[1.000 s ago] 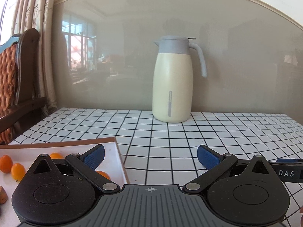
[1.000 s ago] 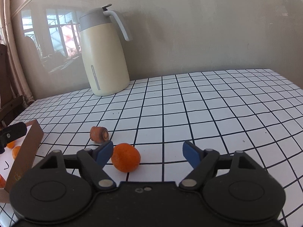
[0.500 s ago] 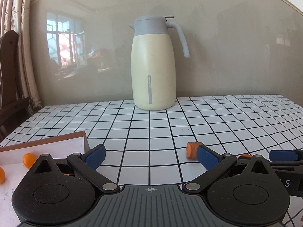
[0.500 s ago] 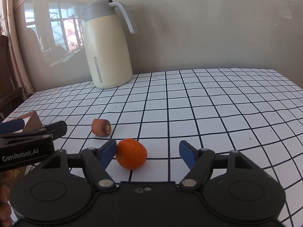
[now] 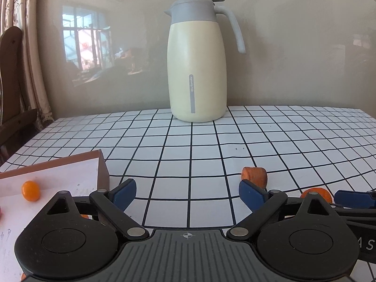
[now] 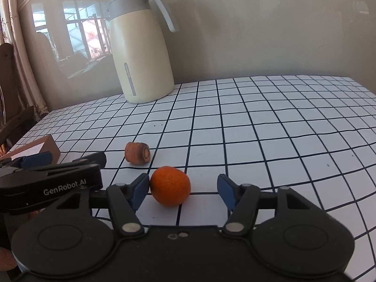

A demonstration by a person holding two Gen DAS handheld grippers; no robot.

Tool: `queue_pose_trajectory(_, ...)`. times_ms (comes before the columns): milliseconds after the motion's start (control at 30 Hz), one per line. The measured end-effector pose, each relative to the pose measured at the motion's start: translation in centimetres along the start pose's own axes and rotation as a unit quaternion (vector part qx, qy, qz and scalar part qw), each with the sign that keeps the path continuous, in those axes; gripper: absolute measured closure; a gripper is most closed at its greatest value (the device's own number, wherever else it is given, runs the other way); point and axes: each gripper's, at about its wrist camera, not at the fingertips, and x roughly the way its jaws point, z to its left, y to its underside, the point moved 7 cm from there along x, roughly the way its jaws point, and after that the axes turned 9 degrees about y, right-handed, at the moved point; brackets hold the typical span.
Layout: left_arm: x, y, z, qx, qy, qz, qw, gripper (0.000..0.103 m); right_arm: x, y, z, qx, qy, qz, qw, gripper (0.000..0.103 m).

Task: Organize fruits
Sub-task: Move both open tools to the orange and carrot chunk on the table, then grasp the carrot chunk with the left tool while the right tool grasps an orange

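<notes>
We find the right gripper [image 6: 183, 189] closing on the orange [image 6: 170, 186], which sits on the checked table [image 6: 258, 127] between the jaws: left pad touching, right pad still apart, so no grip yet. Risk: one-sided push rolls it away twd the carrot piece [image 6: 137, 153]. Left gripper [image 5: 188, 193] is empty, jaws wide but narrowing, near the tray [image 5: 58, 176]; the two tools could clash.
</notes>
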Motion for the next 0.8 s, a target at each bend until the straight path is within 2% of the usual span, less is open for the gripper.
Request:
queue_pose_trajectory(133, 0.4, -0.1, -0.6, 0.001, 0.014, 0.001, 0.9999, 0.009, 0.0, -0.1, -0.1, 0.001, -0.003, -0.006, 1.000, 0.065)
queue_pose_trajectory(400, 1.8, -0.3, -3.3, 0.002, 0.045, 0.004, 0.9990, 0.009, -0.9, -1.5, -2.3, 0.002, 0.030, -0.043, 0.999, 0.064)
queue_pose_trajectory(500, 2.5, -0.6, -4.1, -0.003, 0.052, 0.006, 0.9986, 0.009, -0.8, -1.8, -3.2, 0.014, 0.022, -0.038, 0.999, 0.064)
queue_pose_trajectory(533, 2.7, -0.6, -4.4, -0.005, 0.054, 0.008, 0.9985, 0.011, -0.7, -1.8, -3.3, 0.016, 0.018, -0.035, 0.999, 0.064)
queue_pose_trajectory(567, 3.0, -0.6, -4.6, -0.007, 0.060, 0.013, 0.9981, 0.027, -0.7, -1.8, -3.4, 0.018, 0.016, -0.035, 0.999, 0.064)
queue_pose_trajectory(633, 3.8, -0.6, -5.1, -0.010, 0.069, 0.030, 0.9971, 0.046, -0.7, -1.8, -3.4, 0.017, 0.014, -0.034, 0.999, 0.064)
queue_pose_trajectory(667, 4.0, -0.6, -5.1, -0.014, 0.072, 0.034, 0.9967, 0.052, -0.7, -1.8, -3.4, 0.017, 0.014, -0.034, 0.999, 0.064)
queue_pose_trajectory(800, 4.3, -0.5, -5.3, -0.017, 0.079, 0.037, 0.9961, 0.056, -0.7, -1.8, -3.4, 0.020, 0.011, -0.032, 0.999, 0.063)
